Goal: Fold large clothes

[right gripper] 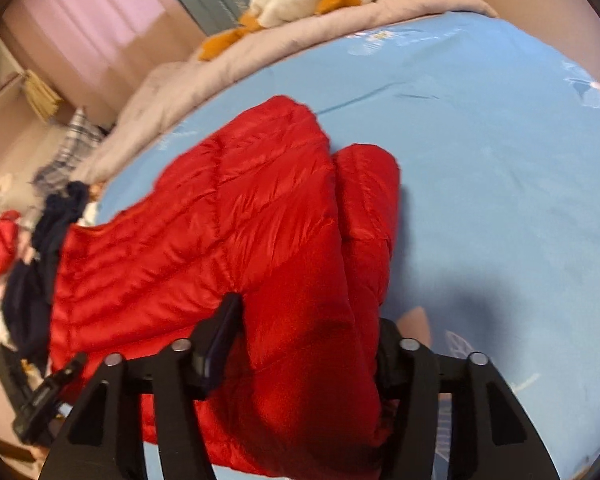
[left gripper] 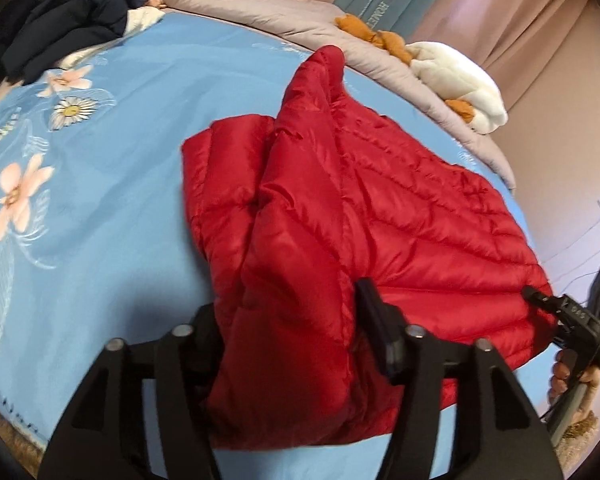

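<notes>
Red jacket (left gripper: 340,216): lies partly folded on the blue bed sheet (left gripper: 120,184), near its front edge.
Left gripper (left gripper: 288,344): pinches a jacket fold.
Right gripper (right gripper: 304,344): pinches the jacket too.
Left view only: dark clothes (left gripper: 72,12) at the far corner.

A bed with a blue floral sheet (left gripper: 132,128) carries everything. The red quilted jacket (left gripper: 360,216) lies at its centre. Dark navy clothes (left gripper: 76,12) are heaped at ten o'clock, a grey duvet (left gripper: 268,8) is bunched from twelve to two o'clock.
</notes>
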The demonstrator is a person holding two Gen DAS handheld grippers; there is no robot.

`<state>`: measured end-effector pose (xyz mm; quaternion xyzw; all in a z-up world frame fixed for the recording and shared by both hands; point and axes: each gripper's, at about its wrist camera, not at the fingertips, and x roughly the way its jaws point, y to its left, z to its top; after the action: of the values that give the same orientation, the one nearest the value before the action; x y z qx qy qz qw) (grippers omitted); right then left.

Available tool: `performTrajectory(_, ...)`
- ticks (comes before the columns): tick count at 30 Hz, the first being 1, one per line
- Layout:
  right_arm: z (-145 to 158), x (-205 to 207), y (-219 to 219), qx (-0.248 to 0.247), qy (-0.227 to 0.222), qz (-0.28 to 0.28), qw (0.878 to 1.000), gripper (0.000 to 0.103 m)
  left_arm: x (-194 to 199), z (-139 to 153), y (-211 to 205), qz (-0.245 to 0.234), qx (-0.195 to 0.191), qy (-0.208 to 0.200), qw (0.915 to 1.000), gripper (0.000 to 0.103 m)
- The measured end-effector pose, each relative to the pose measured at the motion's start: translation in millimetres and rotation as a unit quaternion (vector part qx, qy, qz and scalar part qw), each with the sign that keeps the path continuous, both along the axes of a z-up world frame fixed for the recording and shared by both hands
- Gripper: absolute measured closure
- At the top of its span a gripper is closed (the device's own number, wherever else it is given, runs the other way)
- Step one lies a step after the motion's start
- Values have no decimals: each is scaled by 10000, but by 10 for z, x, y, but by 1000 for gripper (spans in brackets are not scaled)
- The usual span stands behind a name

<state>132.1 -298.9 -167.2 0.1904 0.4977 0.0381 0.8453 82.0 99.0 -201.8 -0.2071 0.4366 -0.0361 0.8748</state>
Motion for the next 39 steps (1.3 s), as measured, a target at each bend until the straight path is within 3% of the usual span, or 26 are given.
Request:
performTrajectory(3,150,-80,30,-448,-112,-117,9989,29,-97,116,17,64,128,-75,9999,30)
performTrajectory(4,270,-145,50,-669,-246,-162,9973,25,-136,166,18,81,187,-127,9997,22)
performTrajectory(7,516,-265,84,-847,-569,-259,9944,10,-263,392,-5,163,415,-415,9981,11)
performTrajectory(10,836,-456,148,-868,-1059,-200,9904,7,-390,647,-75,196,587,-763,9952,0)
performTrajectory(12,1057,-584,222,-875,-1404,-123,9861,1,-494,828,-147,161,671,-1054,9920,0)
performTrajectory(18,1470,-882,471,-966,-2186,-135,9709,1,-714,1157,-393,149,1023,-1532,9828,0)
performTrajectory(23,1398,-967,553,-822,-2364,-88,9681,1,-828,1242,-500,127,1167,-1626,9797,0)
performTrajectory(39,1211,-892,824,-1124,-2134,292,9700,1,-906,1270,-662,184,1375,-1531,9784,0)
